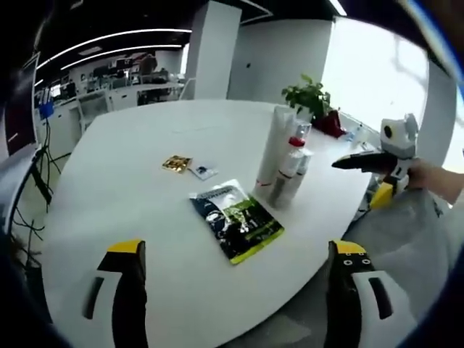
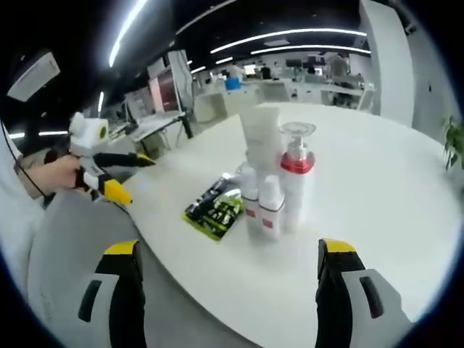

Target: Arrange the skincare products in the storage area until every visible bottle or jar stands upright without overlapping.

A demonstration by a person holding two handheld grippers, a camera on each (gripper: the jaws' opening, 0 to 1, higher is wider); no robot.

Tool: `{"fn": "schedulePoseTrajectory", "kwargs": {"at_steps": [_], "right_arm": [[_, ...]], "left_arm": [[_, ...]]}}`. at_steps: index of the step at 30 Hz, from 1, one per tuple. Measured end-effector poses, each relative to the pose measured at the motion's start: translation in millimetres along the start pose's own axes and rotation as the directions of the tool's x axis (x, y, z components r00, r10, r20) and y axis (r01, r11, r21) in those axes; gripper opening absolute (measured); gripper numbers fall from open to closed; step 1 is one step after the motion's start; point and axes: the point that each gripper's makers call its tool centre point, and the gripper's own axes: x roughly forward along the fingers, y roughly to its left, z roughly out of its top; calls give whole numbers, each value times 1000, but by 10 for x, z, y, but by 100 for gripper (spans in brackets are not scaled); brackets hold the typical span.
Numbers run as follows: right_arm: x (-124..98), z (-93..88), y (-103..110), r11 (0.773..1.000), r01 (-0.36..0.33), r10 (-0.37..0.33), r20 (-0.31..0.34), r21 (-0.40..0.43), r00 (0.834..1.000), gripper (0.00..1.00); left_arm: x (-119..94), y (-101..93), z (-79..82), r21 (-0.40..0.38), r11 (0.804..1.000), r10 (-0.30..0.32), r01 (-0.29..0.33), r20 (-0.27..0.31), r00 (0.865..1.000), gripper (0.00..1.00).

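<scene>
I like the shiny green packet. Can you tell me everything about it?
The green packet is a flat, glossy pouch, dark at one end and bright lime green at the other, with small print too blurry to read. It lies flat on the white table, near the edge, right beside the cluster of white bottles. Whether it touches them, I cannot tell. Neither gripper touches it.

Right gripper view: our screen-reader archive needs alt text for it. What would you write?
A cluster of white skincare bottles stands upright on a white table, a green-black sachet lying flat beside them. The right tongs hang open below; the left tongs reach in from the left.
</scene>
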Motion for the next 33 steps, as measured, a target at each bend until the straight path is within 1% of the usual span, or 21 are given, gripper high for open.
{"fn": "schedulePoseTrajectory", "kwargs": {"at_steps": [5,11,14,16,23,30,33], "right_arm": [[11,-12,13,1000,1,-1,-13,-8,1000,99],[25,-26,10,1000,3,-3,-18,-8,1000,99],[36,-30,20,1000,1,-2,-23,-10,1000,99],[34,-37,22,1000,5,-5,-28,-13,1000,99],[19,-25,-15,1000,20,-20,-16,1,1000,99],[26,-21,-8,1000,18,-18,-14,4,1000,99],[26,-18,-14,1000,19,-19,-13,5,1000,99]], "left_arm": [[22,31,-16,-17,1000,-1,1,3,1000,99],[15,7,-26,-10,1000,0,0,-2,1000,99],[11,40,-40,-34,999,6,-6,0,1000,99],[10,78,-61,-33,999,16,-17,-10,1000,98],[9,77,-82,-29,1000,10,-10,-21,1000,98],[24,79,-89,-38,999,3,-4,-25,1000,98],[17,116,-84,-75,997,5,-6,-21,1000,98]]}}
